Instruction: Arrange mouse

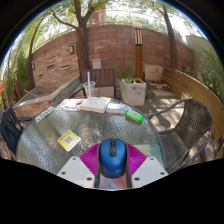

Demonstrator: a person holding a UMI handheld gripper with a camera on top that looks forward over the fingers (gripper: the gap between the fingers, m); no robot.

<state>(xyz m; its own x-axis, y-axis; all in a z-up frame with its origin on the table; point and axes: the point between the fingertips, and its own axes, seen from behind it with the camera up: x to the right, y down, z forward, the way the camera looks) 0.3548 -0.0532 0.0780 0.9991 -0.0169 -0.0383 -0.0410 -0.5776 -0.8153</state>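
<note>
mouse (112, 155), gripped between gripper (112, 166) fingers

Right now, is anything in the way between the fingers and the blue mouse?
No. The blue mouse already sits right between the gripper fingers, against the pink pads, on the glass table. The yellow note and green object lie farther off.
</note>
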